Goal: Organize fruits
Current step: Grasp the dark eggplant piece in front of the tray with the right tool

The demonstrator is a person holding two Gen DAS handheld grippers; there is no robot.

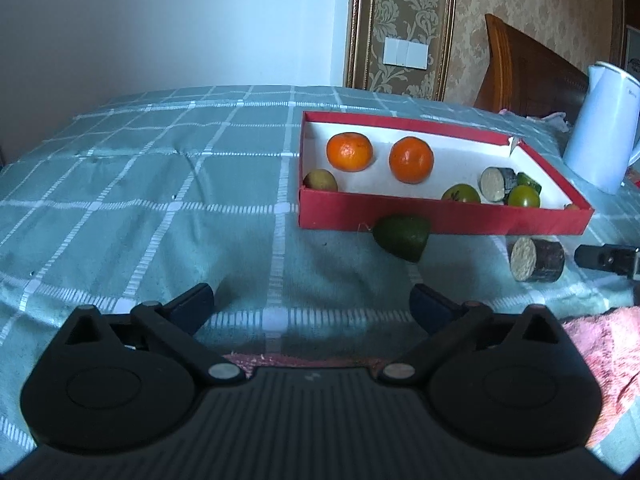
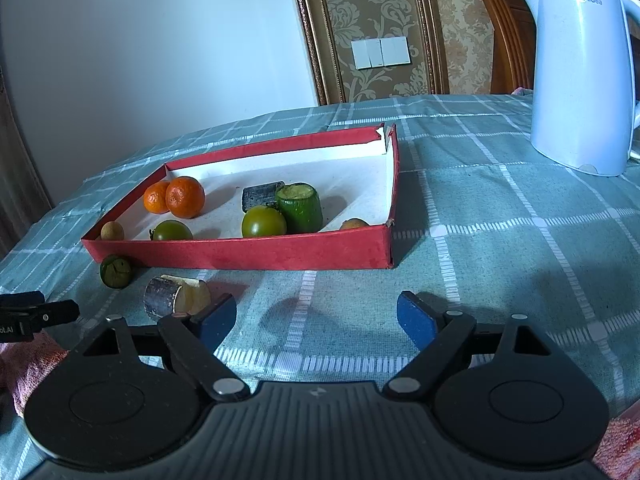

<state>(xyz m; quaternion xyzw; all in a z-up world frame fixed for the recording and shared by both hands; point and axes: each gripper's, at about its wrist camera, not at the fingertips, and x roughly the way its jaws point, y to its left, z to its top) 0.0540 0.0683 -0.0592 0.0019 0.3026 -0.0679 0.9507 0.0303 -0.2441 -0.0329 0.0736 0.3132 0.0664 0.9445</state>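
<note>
Fingers (image 1: pixel 200 300) of both grippers stand apart and empty; judging by the layout, the left gripper (image 1: pixel 312 300) should straddle the green fruit (image 1: pixel 402 236) squarely, then lift clear of the red box (image 1: pixel 440 216) wall.

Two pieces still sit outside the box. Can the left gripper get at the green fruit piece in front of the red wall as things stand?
Probably yes. The left gripper is open and empty, the green fruit piece lies on bare cloth just ahead, and nothing stands between them; the red box only backs it.
</note>
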